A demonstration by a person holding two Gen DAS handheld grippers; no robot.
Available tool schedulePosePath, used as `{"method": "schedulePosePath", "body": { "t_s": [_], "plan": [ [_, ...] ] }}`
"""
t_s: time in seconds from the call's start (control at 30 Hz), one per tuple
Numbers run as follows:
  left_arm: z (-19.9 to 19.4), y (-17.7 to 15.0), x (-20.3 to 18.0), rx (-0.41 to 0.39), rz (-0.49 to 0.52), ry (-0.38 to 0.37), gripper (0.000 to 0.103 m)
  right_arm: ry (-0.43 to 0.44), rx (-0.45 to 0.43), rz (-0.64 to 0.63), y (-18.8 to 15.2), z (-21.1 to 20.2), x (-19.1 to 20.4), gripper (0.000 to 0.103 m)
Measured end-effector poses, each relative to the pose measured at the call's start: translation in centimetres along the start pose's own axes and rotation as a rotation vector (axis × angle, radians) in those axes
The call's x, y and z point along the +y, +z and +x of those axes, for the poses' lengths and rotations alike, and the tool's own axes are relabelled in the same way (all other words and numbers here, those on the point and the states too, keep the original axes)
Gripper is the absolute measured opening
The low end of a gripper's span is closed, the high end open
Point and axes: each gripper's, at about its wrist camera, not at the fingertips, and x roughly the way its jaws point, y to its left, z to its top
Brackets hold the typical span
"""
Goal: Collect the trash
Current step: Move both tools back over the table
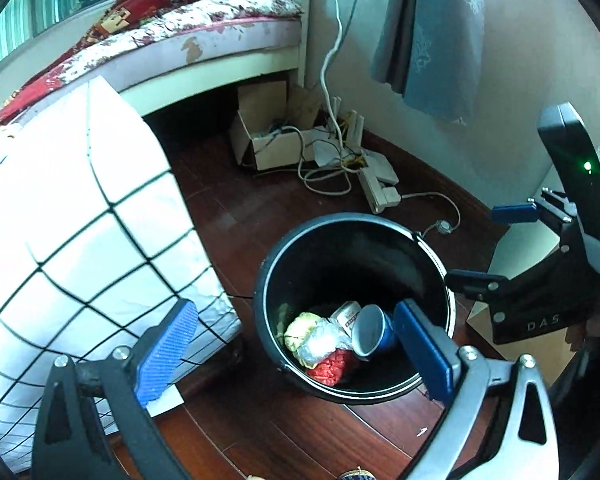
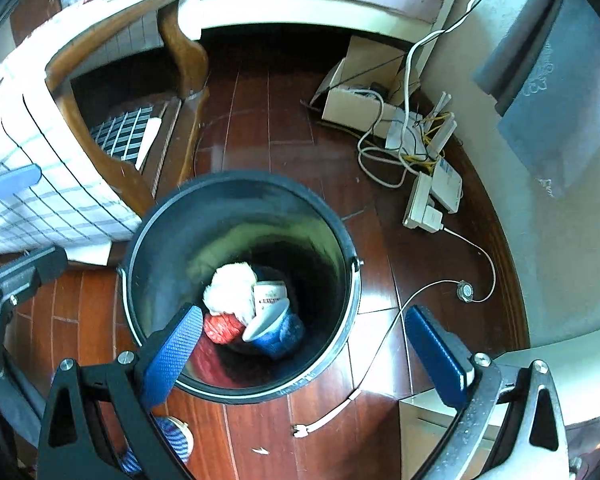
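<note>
Both the left gripper (image 1: 296, 350) and right gripper (image 2: 304, 352) are held over the bin (image 2: 348, 280) with fingers wide apart and empty, trash (image 2: 256, 312) lying inside; the light bin could be tipped if its rim is clipped.

Your left gripper (image 1: 296, 354), black-framed on one side and silver on the other with blue textured pads, points steeply downward with its jaws spread wide and nothing between them. Your right gripper (image 2: 304, 354), of the same build, tilts down more steeply, jaws equally wide and empty. In the left wrist view the right gripper sits just beside the left, apart from it.
</note>
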Motion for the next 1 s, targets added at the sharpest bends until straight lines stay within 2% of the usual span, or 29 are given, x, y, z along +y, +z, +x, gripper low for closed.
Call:
{"method": "schedulePosePath", "body": {
  "t_s": [0.5, 1.0],
  "plan": [
    [-5.6, 1.0, 3.4, -0.135, -0.104, 0.121, 0.1, 0.038, -0.203, 0.015, 2.3, -5.8, 3.1, 0.102],
    [-9.8, 2.1, 8.4, -0.235, -0.198, 0.235, 0.1, 0.098, -0.343, -0.014, 6.5, -9.2, 8.2, 0.102]
  ]
}}
